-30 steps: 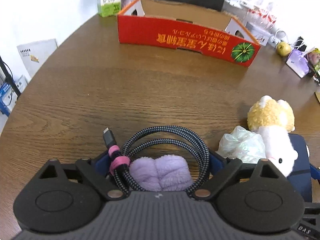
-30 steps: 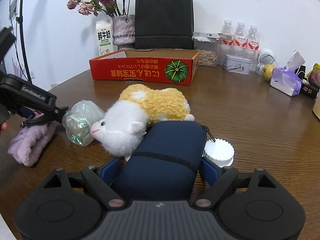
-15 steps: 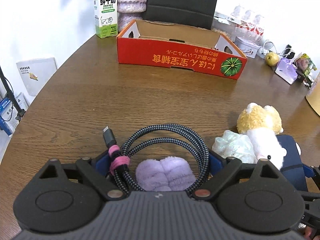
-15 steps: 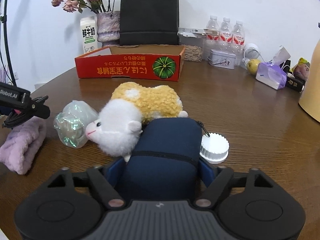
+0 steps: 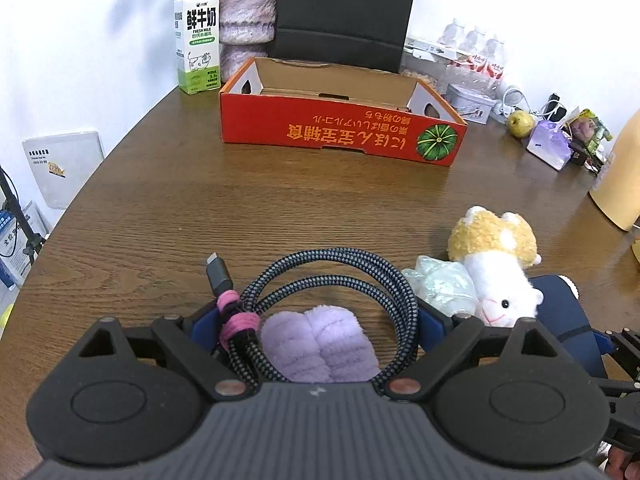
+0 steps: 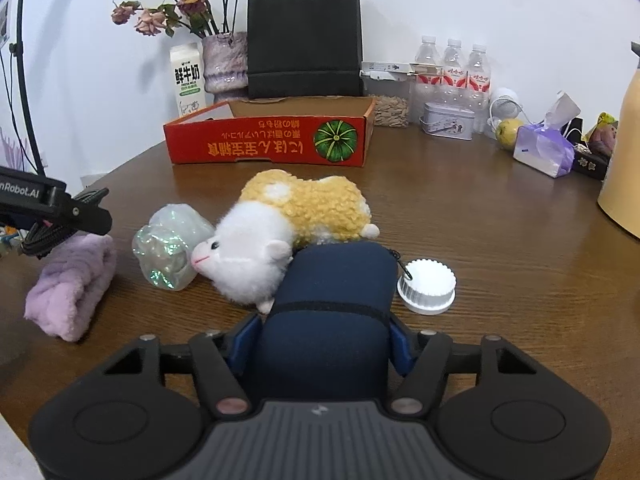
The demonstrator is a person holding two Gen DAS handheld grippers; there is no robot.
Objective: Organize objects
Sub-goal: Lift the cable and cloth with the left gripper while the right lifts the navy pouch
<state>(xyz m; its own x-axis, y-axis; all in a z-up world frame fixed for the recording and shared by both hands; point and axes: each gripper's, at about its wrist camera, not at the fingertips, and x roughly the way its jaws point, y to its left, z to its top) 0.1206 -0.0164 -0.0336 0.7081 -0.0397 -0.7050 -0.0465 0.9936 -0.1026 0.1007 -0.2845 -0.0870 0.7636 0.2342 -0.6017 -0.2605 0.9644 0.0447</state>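
Note:
My left gripper (image 5: 320,314) is shut on a coiled black-and-white braided cable (image 5: 328,268) with a pink tie, held just above the table. A purple fluffy cloth (image 5: 320,348) lies under the coil. In the right wrist view the left gripper (image 6: 80,212) hangs over that cloth (image 6: 72,288). The jaws of my right gripper (image 6: 324,332) are closing, and the blue pads press both sides of a navy pouch (image 6: 332,300) lying on the table. A yellow-and-white plush toy (image 6: 288,220) leans on the pouch, with a crumpled shiny bag (image 6: 172,248) at its nose. A white cap (image 6: 428,286) lies right of the pouch.
An open red cardboard box (image 5: 340,132) stands at the far middle of the wooden table (image 5: 160,208). Behind it are a milk carton (image 5: 198,36), a vase (image 5: 248,12) and a black paper bag (image 6: 304,36). Water bottles (image 6: 452,68), a tin (image 6: 448,124), a tissue pack (image 6: 544,152) and a yellow jug (image 6: 624,152) fill the right.
The right jaws have narrowed onto the navy pouch. The left gripper has risen a little with the cable and tilted up, so more of the box and the far wall shows.

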